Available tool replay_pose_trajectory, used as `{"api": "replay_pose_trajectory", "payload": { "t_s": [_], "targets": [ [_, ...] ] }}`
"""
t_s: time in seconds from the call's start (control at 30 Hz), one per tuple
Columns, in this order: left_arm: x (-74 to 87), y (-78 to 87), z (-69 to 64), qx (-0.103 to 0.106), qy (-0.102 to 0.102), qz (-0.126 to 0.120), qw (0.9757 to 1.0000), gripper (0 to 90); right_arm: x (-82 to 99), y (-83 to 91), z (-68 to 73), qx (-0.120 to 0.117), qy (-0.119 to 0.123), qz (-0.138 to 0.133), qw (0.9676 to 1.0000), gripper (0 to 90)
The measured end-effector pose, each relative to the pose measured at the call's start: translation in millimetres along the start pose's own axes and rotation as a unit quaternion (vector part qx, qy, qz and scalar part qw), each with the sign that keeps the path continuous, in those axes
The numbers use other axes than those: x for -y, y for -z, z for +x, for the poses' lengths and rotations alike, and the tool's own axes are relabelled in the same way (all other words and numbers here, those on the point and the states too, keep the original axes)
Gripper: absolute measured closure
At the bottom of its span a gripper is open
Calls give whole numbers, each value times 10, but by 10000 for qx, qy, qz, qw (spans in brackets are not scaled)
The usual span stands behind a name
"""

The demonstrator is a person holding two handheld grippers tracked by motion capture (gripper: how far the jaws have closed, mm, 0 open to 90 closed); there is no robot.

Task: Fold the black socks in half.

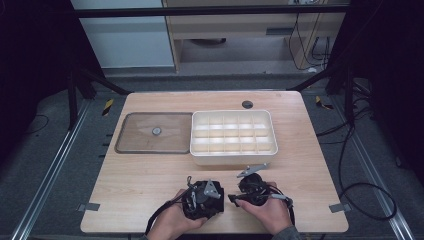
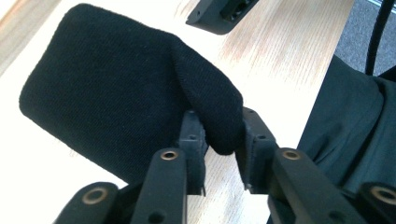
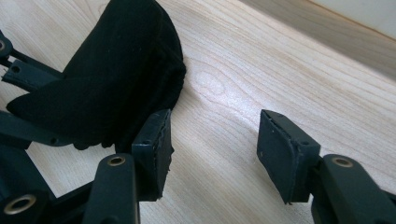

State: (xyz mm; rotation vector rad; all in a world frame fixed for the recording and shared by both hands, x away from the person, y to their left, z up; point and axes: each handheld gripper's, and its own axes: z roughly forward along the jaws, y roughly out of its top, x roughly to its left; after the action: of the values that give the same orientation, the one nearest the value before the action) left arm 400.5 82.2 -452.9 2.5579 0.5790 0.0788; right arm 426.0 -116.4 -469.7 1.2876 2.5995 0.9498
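Note:
A black cloth (image 2: 116, 93) lies on the wooden table (image 1: 145, 180) near its front edge. A rounded fold of it sits between the jaws of my left gripper (image 2: 223, 149) and looks unsqueezed, so the pads do not seem to press on it. My right gripper (image 3: 212, 144) is open, with bare wood between its pads. The black cloth (image 3: 116, 74) rests against the outside of its left-hand finger (image 3: 152, 149). In the high view, hands hold the left gripper (image 1: 202, 200) and the right gripper (image 1: 250, 192) close together.
A white tray (image 1: 232, 157) divided into several compartments stands mid-table. To its left lies a flat transparent lid (image 1: 135, 140) with a small round knob. A dark round hole (image 1: 247, 104) is near the far edge. The person's dark garment (image 2: 355, 140) is close by.

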Motion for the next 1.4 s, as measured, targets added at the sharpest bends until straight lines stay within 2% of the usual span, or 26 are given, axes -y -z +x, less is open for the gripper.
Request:
{"api": "replay_pose_trajectory", "payload": {
  "t_s": [0.07,0.2,0.23,0.33,0.43,0.57,0.8,0.93,1.17,1.27,1.4],
  "targets": [
    [0,6,-5,-25,-8,-29,10000,694,1,0,0,17,2,1,10000,450],
    [4,31,-19,-107,-23,-111,9999,572,2,4,-1,0,4,-14,10000,447],
    [7,35,-21,-107,12,-140,9998,572,1,6,-1,-3,-1,-13,10000,447],
    [19,50,-19,-143,30,-158,9998,449,-2,4,-3,5,13,-22,10000,445],
    [37,61,-21,-246,55,-215,9995,382,-3,0,-1,7,4,-18,10000,437],
    [50,68,-23,-248,99,-297,9992,287,-4,0,6,4,-18,-9,10000,433],
    [61,110,-8,-228,173,-386,9988,238,-10,5,13,13,8,-11,10000,429],
    [71,145,10,-219,190,-471,9985,261,-10,10,8,3,10,-12,10000,428],
    [38,175,33,-133,167,-654,9976,586,-16,13,10,-4,3,-13,10000,427],
    [-21,145,88,-77,199,-718,9972,710,-25,23,2,3,27,-47,10000,427],
    [-86,60,120,-27,181,-678,9975,785,-29,52,-11,40,-35,-45,10000,429]
  ]
}}
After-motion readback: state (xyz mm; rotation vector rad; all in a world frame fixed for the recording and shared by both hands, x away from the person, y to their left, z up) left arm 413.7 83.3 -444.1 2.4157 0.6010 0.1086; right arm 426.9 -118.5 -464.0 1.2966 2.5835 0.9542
